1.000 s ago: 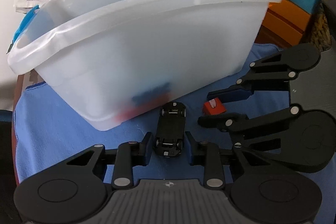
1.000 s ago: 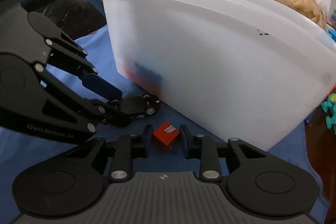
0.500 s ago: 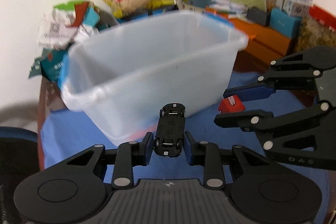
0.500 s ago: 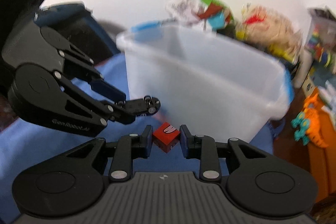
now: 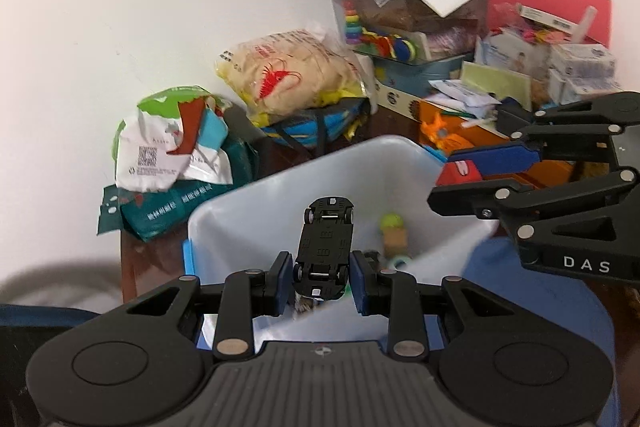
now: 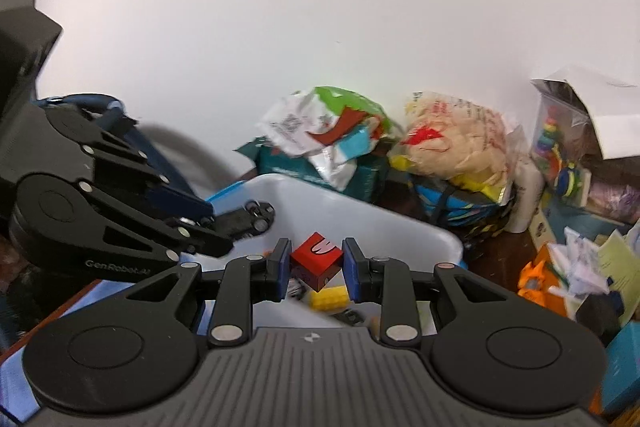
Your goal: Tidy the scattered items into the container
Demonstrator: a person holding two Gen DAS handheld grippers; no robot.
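My left gripper is shut on a black toy car, held underside up over the translucent white tub. My right gripper is shut on a red cube with a white mark, also above the tub. In the left wrist view the right gripper hangs at the right with the red cube between its fingers. In the right wrist view the left gripper reaches in from the left with the car. Inside the tub lie a yellow brick and a green-topped toy.
The tub stands on a blue cloth. Behind it are crumpled snack bags, a bag of crackers, a clear box of toys and stacked cartons against a white wall. An orange dinosaur toy sits at the right.
Both grippers have risen with the car and the cube from beside the tub's wall on the cloth to above its rim, so the tub's inside now shows.
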